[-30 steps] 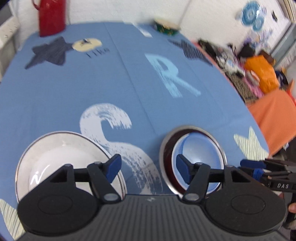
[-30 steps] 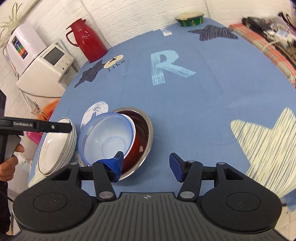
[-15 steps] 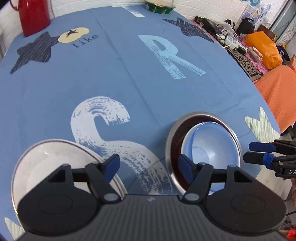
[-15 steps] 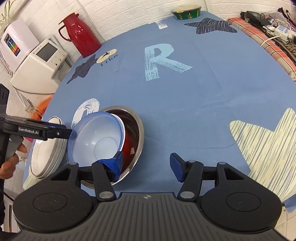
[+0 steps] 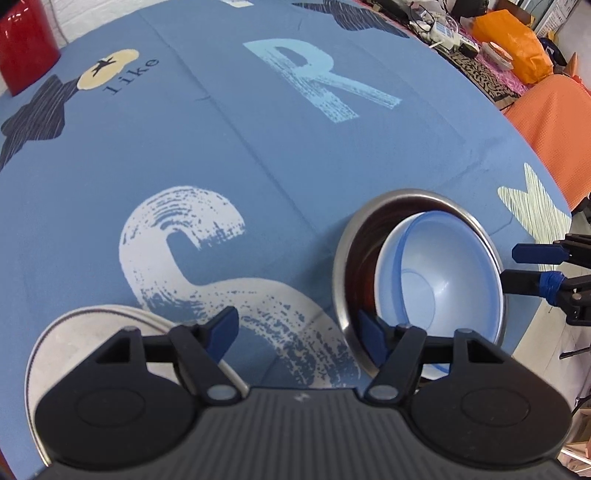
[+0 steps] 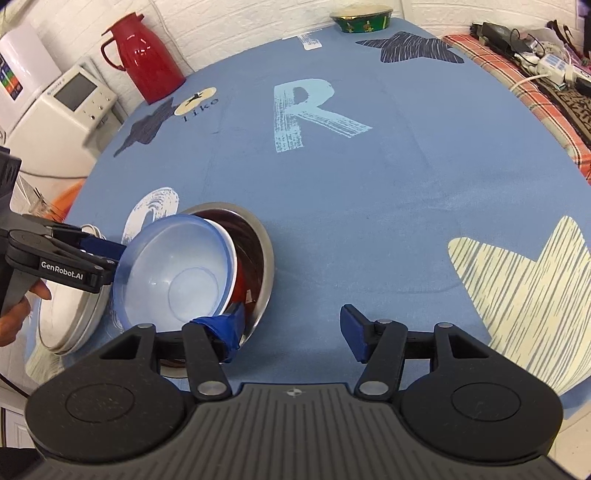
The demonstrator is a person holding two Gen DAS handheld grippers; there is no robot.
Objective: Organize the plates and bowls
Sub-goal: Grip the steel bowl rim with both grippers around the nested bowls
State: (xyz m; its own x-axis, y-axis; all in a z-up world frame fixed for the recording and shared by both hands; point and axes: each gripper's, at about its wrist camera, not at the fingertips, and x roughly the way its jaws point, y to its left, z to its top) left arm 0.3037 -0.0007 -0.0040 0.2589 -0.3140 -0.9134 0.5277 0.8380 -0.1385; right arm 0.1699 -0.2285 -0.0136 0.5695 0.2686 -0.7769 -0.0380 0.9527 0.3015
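Two spread grippers, left gripper [image 5: 295, 328] and right gripper [image 6: 291, 328], flank the translucent blue plastic bowl [image 6: 173, 273] tilted inside the round steel bowl [image 6: 258, 251].

wall: white brick [image 6: 236, 22] | table: blue printed cloth [image 6: 369, 206] | left: white appliance [image 6: 55, 110]

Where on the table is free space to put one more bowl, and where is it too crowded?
Free: the cloth around the letter R, and between the steel bowl and the pale star. Crowded: the near left corner, where the blue bowl, steel bowl and white plate sit together.
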